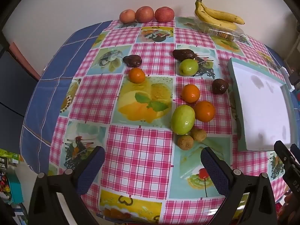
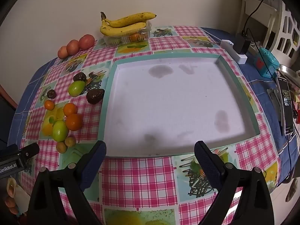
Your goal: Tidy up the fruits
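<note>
My left gripper (image 1: 152, 161) hangs open over the checked tablecloth, nothing between its fingers. Just ahead of it lie two small brown fruits (image 1: 185, 142), a green fruit (image 1: 183, 119) and an orange (image 1: 204, 111). Farther on are two more oranges (image 1: 190, 93), another green fruit (image 1: 188, 67) and three dark avocados (image 1: 183, 54). My right gripper (image 2: 150, 156) is open too, at the near rim of a shallow white tray with a teal border (image 2: 110, 86). The tray holds no fruit. The same fruits (image 2: 73, 121) sit left of the tray.
Three reddish apples (image 1: 144, 14) line the far edge by the wall. Bananas (image 1: 215, 16) rest on a clear plastic box (image 2: 129, 36). Right of the tray are a white power strip with a black adapter (image 2: 238, 46), a teal toy (image 2: 266, 63) and a phone (image 2: 286, 105).
</note>
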### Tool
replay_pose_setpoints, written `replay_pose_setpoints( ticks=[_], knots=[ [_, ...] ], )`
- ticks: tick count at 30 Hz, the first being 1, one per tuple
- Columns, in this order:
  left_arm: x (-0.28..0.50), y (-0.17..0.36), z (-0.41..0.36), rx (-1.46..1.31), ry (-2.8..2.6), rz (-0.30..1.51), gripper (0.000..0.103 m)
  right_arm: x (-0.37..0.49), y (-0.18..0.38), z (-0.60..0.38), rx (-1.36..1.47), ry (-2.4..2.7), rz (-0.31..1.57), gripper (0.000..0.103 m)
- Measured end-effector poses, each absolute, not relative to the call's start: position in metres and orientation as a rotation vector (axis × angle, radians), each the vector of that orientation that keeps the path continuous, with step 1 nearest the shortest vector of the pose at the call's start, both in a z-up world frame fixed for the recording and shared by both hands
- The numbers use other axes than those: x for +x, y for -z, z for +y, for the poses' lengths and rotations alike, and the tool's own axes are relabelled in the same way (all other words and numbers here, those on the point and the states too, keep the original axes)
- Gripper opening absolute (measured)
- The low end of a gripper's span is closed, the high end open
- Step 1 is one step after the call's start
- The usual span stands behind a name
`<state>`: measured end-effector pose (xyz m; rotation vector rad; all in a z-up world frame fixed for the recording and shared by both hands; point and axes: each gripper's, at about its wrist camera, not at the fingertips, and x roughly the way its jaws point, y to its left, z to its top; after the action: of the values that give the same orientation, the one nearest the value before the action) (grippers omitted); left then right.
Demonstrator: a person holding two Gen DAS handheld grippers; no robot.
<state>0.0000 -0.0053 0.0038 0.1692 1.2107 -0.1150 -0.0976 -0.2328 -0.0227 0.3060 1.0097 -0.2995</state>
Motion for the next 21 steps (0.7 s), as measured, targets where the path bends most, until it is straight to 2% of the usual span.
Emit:
replay_pose_setpoints(
  ticks=[21],
  knots=[
    [-0.001,-0.009,-0.003,0.167,0.121,1.191,0.103,-0.107,0.018,-0.23,0.299,0.289,0.975,0.095]
  ],
)
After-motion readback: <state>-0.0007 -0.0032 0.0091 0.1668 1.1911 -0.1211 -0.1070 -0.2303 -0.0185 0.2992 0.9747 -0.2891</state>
